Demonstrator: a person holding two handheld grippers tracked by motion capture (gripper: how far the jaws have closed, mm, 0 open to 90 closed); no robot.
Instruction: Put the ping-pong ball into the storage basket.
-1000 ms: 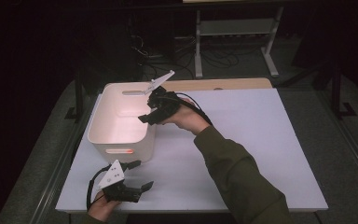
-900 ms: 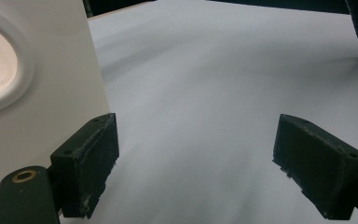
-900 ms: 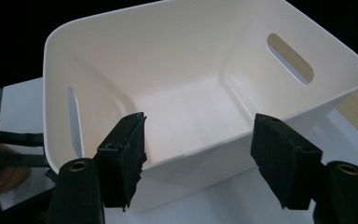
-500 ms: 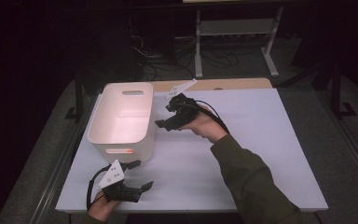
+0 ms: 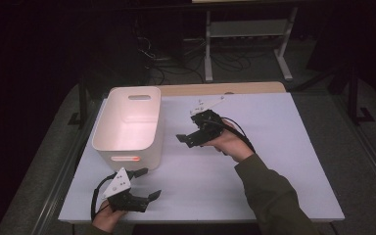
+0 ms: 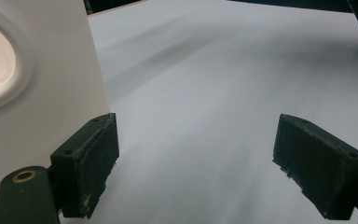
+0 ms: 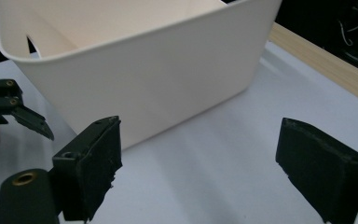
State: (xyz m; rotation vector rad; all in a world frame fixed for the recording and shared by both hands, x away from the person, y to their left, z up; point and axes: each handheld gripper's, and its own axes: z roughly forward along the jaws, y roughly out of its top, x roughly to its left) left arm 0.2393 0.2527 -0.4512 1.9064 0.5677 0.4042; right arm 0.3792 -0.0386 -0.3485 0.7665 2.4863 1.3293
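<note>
Right gripper [image 5: 185, 141] is hovering over the table [image 5: 274, 161] just right of the bin [image 5: 127, 147], jaws apart with nothing between them; they have just been opening. Left gripper [image 5: 149, 183] is resting at the table's near edge, just in front of the bin, jaws wide apart, nothing between them.

Left hand-held gripper [image 5: 144, 191] and right hand-held gripper [image 5: 186, 139]: matt black bodies, each topped by a pale grey three-cornered plate and trailing a black cable. Blocky black jaws show small screw holes. The right arm wears an olive-green sleeve [image 5: 269, 196].
</note>
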